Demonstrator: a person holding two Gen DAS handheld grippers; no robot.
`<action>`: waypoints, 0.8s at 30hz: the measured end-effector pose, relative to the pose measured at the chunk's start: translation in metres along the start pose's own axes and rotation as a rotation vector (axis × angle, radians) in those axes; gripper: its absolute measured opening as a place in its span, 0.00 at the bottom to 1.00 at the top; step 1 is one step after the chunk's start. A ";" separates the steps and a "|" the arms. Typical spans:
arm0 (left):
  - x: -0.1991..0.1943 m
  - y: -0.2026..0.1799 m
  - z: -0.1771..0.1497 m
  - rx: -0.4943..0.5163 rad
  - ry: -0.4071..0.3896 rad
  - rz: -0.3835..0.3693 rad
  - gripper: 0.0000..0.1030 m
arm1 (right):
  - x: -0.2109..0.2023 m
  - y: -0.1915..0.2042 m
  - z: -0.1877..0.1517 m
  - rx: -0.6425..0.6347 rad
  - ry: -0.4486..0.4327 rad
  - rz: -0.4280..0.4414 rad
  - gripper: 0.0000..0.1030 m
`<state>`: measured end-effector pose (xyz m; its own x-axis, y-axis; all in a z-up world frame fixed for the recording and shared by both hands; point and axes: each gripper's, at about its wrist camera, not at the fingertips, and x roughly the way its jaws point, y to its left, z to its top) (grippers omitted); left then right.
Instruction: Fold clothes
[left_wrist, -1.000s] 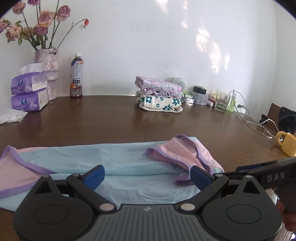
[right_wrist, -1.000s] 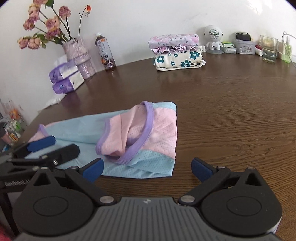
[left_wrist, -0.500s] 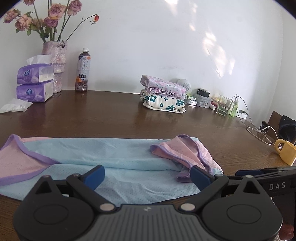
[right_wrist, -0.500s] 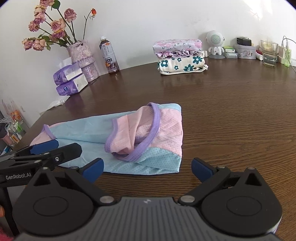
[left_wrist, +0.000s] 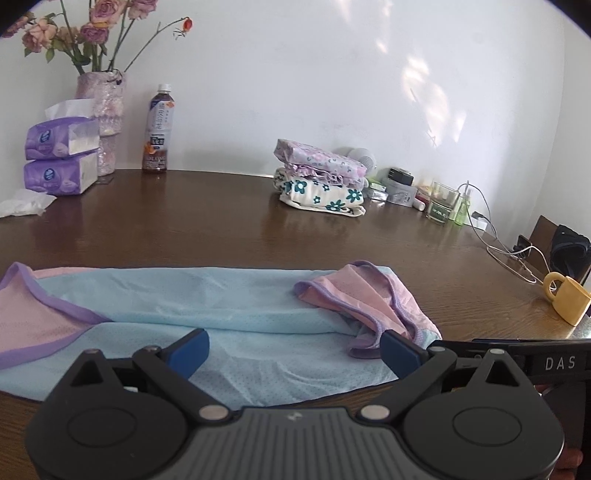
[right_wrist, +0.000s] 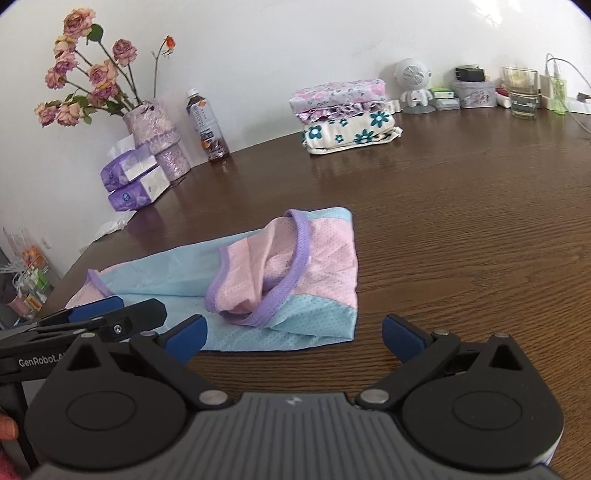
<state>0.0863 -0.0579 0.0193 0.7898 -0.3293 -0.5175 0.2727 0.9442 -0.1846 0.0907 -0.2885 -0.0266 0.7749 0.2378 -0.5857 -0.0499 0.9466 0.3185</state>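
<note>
A light blue and pink mesh garment (left_wrist: 229, 314) with purple trim lies folded lengthwise on the dark wooden table (left_wrist: 221, 229); its pink armhole end (right_wrist: 280, 266) is bunched at the right. My left gripper (left_wrist: 293, 350) hovers open over the garment's near edge, holding nothing. In the right wrist view my right gripper (right_wrist: 293, 336) is open and empty just before the garment's right end, and the left gripper (right_wrist: 99, 317) shows at the left edge. In the left wrist view the right gripper's side (left_wrist: 532, 360) shows at the right.
A stack of folded clothes (left_wrist: 321, 182) sits at the back centre. A vase of roses (left_wrist: 99, 118), tissue packs (left_wrist: 59, 155) and a bottle (left_wrist: 159, 133) stand back left. A yellow mug (left_wrist: 567, 299), cables, a glass (right_wrist: 522, 92) and small items sit at the right.
Both grippers have pulled back and risen slightly from the garment, so more of the table and cloth shows. The garment lies where it was, and both grippers stay open.
</note>
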 end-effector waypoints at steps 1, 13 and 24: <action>0.001 -0.001 0.001 0.005 0.000 0.004 0.96 | -0.001 -0.001 0.000 0.001 -0.007 -0.007 1.00; 0.009 -0.005 0.012 0.001 0.015 -0.042 0.96 | -0.003 -0.016 0.002 0.065 -0.050 0.072 1.00; 0.013 -0.006 0.015 -0.026 0.010 -0.042 0.96 | -0.002 -0.028 0.004 0.115 -0.074 0.088 1.00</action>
<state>0.1035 -0.0677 0.0258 0.7723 -0.3692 -0.5169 0.2916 0.9290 -0.2279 0.0930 -0.3164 -0.0315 0.8152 0.2980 -0.4967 -0.0505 0.8907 0.4517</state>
